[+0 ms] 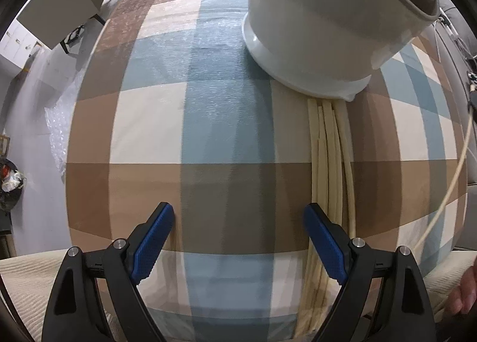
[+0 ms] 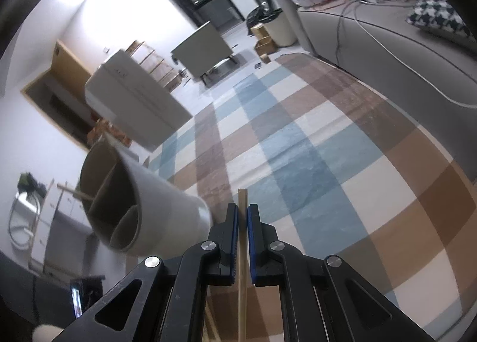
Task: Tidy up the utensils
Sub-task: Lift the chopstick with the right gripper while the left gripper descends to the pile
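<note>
**A:** Where are the utensils?

**B:** A bundle of pale chopsticks (image 1: 331, 163) lies on a checked cloth (image 1: 208, 121) of blue, brown and cream squares. In the left wrist view they run from the foot of a white holder (image 1: 310, 44) toward the camera, side by side and touching one another. Their far ends lie right at the holder's base; whether they touch it cannot be told.

**A:** And the holder itself?

**B:** It is a tall white container with a wider foot. In the right wrist view the holder (image 2: 155, 211) looks divided inside into compartments, and one wooden stick (image 2: 74, 191) pokes out over its rim.

**A:** What are the grippers doing?

**B:** The left gripper (image 1: 238, 237) points down at the cloth with its blue-padded jaws spread wide and nothing between them. Its right finger sits over the near part of the chopstick bundle. The right gripper (image 2: 243, 222) has its jaws closed on a single wooden chopstick (image 2: 242, 252), which stands up between the pads with its tip just past them.

**A:** Anything around the cloth?

**B:** A grey sofa (image 2: 387, 44) with cables on it beside the cloth, and a grey cabinet (image 2: 202, 47) on thin legs beyond its far end.
</note>
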A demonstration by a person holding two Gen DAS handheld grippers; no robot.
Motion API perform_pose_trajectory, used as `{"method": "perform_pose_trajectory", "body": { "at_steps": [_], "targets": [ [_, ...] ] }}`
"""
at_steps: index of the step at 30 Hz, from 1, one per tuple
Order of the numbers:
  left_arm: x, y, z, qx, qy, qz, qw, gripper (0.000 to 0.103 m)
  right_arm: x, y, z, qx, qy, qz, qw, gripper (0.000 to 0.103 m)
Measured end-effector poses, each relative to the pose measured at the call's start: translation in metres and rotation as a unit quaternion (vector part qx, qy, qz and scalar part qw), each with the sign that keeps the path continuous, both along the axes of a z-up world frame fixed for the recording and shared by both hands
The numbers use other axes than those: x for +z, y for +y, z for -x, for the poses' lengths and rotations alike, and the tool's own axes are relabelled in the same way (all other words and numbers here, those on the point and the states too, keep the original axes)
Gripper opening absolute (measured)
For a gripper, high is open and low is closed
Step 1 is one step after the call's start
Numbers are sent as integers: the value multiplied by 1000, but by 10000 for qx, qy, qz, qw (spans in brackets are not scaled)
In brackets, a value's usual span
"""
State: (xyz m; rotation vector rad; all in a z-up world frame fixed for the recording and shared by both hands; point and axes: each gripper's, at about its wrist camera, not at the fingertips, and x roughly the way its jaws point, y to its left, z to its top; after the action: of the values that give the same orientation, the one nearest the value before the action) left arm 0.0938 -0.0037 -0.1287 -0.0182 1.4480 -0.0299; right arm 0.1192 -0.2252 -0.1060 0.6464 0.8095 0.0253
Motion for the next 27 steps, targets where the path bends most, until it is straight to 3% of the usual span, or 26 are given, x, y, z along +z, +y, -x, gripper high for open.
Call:
{"method": "perform_pose_trajectory", "body": {
  "at_steps": [6, 22, 24, 27],
  "targets": [
    [0, -12, 2, -155, -70, 122, 9998, 86, -13, -10, -4, -229, 202, -374, 9988, 6],
    [-7, -15, -10, -66, -211, -194, 9996, 85, -11, -9, -8, -117, 169, -354, 9992, 6],
    [-7, -16, -13, -26, -287, -189, 9994, 81, -9, -8, -8, -80, 128, -311, 9994, 6],
    [-2, -16, -19, 39, -408, -65, 9991, 66, -7, -7, -8, 24, 63, -351, 9994, 6]
  ]
}}
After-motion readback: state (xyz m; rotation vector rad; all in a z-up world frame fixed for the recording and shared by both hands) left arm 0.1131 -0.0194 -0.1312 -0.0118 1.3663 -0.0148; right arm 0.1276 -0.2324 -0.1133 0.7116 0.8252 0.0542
